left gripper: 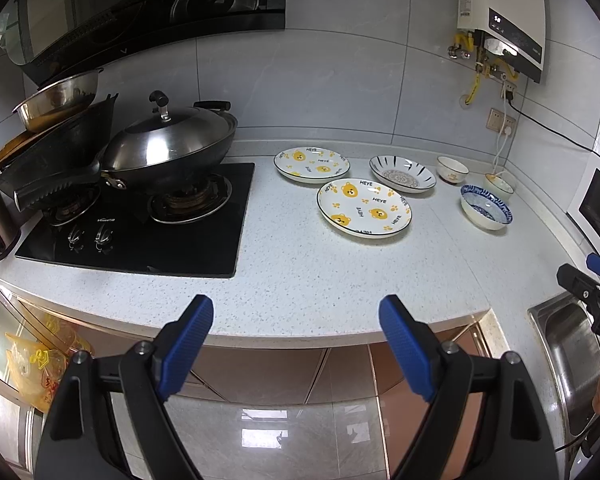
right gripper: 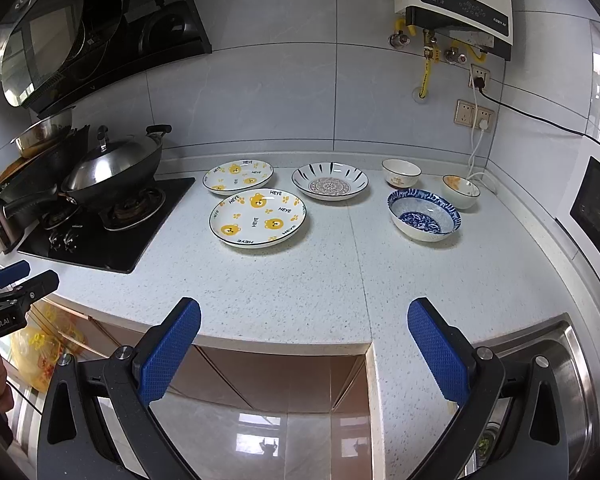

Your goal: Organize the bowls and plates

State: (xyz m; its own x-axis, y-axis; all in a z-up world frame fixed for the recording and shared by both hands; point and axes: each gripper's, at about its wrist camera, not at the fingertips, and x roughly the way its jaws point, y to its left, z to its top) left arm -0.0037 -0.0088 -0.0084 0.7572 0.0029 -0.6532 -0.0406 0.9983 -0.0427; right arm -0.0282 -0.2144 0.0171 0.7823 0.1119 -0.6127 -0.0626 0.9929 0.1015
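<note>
Two bear-print plates lie on the white counter, the near plate (left gripper: pixel 364 208) (right gripper: pixel 257 217) and the far plate (left gripper: pixel 311 163) (right gripper: pixel 238 176). Right of them sits a patterned plate (left gripper: pixel 402 173) (right gripper: pixel 329 180). Further right stand a blue-patterned bowl (left gripper: pixel 486 207) (right gripper: pixel 423 215), a small white bowl (left gripper: pixel 452 169) (right gripper: pixel 401 173) and a second small bowl (left gripper: pixel 499 185) (right gripper: pixel 461 191) by the corner. My left gripper (left gripper: pixel 296 318) hangs open at the counter's front edge, well short of the plates. My right gripper (right gripper: pixel 304 320) is open too, empty, also at the front edge.
A black hob (left gripper: pixel 140 224) with a lidded wok (left gripper: pixel 168 148) and stacked pans occupies the left. A steel sink (right gripper: pixel 556 364) lies at the right front, a microwave (right gripper: pixel 596 208) at the far right. Cables and sockets (right gripper: pixel 474 114) hang by the corner. Each gripper shows at the other view's edge.
</note>
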